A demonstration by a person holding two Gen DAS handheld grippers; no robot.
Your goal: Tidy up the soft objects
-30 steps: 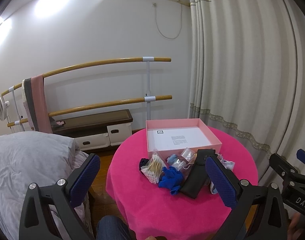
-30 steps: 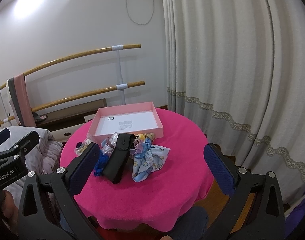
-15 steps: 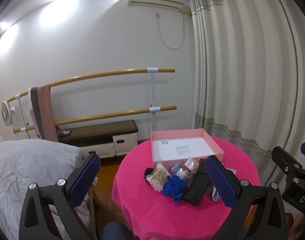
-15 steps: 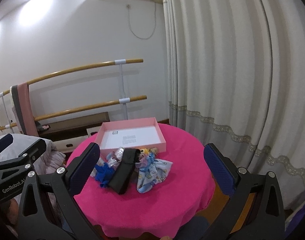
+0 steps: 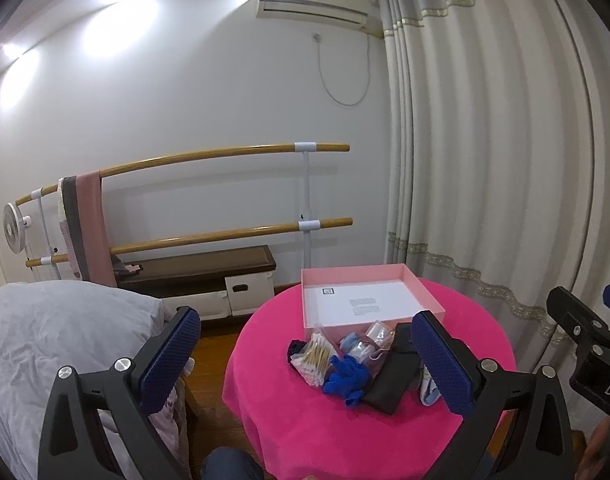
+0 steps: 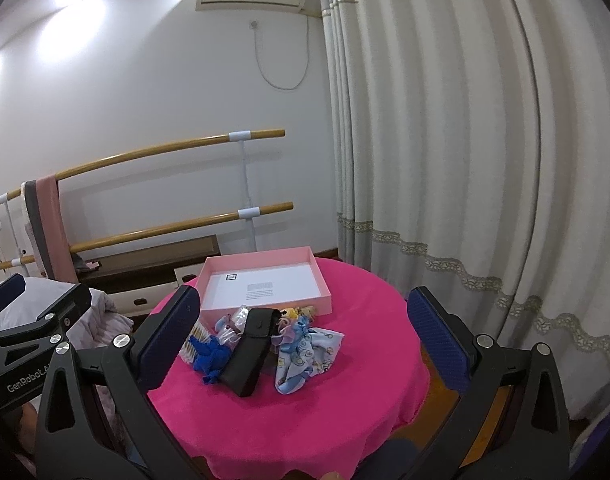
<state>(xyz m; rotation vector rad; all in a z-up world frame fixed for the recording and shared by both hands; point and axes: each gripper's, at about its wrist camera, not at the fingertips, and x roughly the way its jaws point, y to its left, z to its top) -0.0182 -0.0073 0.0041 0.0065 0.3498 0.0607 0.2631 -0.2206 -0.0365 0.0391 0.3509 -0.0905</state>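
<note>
Hovering wide and empty, left claw, right claw, above pink table, soft-item pile, pink box

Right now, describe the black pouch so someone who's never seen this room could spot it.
Find the round table under the pink cloth. In front of the pink box lies a small pile; the black pouch is its long, flat, dark piece, between the blue glove and the patterned blue cloth.

Curtain right, air conditioner high on wall, wooden rails behind, pink towel draped, bed left, fan far left.
</note>
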